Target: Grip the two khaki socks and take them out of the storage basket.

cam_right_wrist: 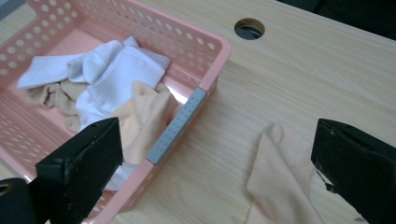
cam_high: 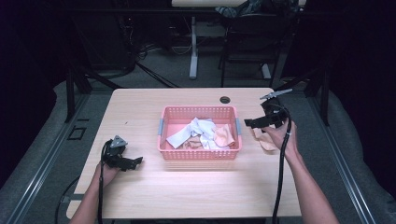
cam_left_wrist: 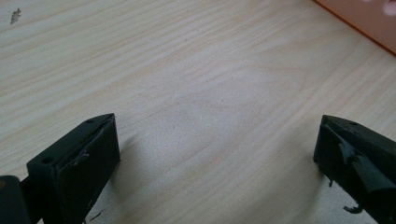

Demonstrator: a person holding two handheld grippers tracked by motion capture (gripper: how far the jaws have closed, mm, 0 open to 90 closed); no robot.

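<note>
Black jaws of the right gripper (cam_right_wrist: pixel 215 172) stand spread wide with nothing between them; below lies a peach sock (cam_right_wrist: pixel 280 177) flat on the table (cam_right_wrist: pixel 289 84), just beside the pink basket (cam_right_wrist: pixel 205 51) — socks heaped inside; the left gripper (cam_left_wrist: pixel 217 158) hovers low, jaws likewise spread — empty.

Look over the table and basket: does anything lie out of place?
Yes. One peach sock lies on the table, outside the pink basket that holds the other socks. It sits below the open right gripper.
</note>
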